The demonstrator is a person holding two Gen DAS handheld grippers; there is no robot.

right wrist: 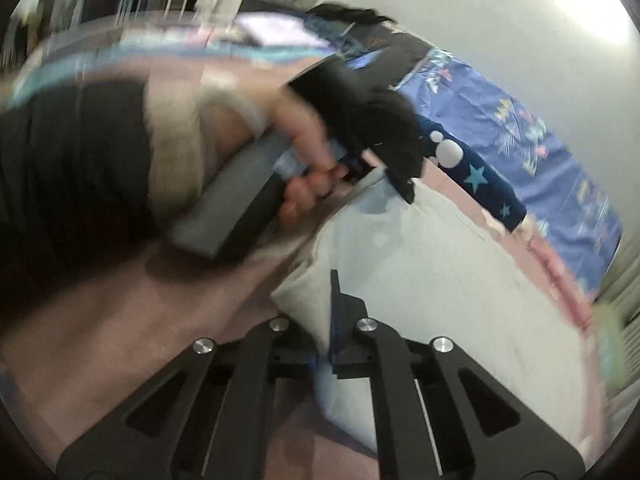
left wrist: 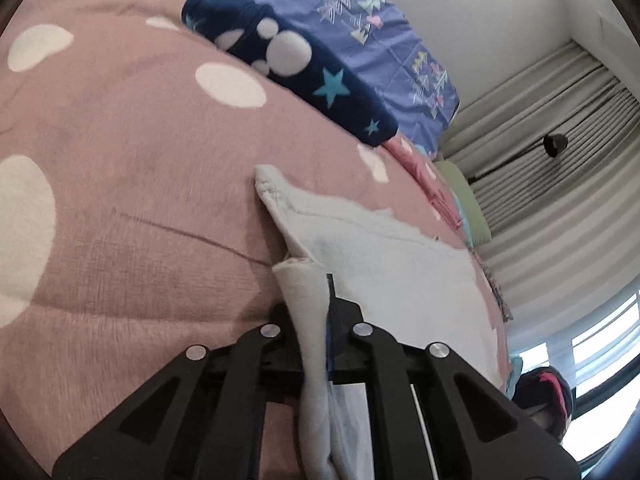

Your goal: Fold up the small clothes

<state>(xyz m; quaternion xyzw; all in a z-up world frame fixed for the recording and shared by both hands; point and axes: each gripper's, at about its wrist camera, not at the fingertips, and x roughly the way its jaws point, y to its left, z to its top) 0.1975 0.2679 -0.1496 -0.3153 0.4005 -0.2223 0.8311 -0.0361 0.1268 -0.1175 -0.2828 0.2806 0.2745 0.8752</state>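
Note:
A small pale white garment (left wrist: 384,264) lies on a pink bedspread with white dots (left wrist: 132,184). My left gripper (left wrist: 320,300) is shut on a folded edge of the garment, which bunches up between the fingers. In the right wrist view the same garment (right wrist: 440,280) spreads out ahead, and my right gripper (right wrist: 326,320) is shut on its near edge. The left gripper (right wrist: 400,176) also shows there, held by a hand at the garment's far edge. That view is blurred.
A navy fleece item with stars and white dots (left wrist: 304,68) lies beyond the garment, with a blue patterned sheet (left wrist: 372,32) behind it. Pink and green fabrics (left wrist: 452,200) lie at the bed's edge. Curtains (left wrist: 560,152) and a window are on the right.

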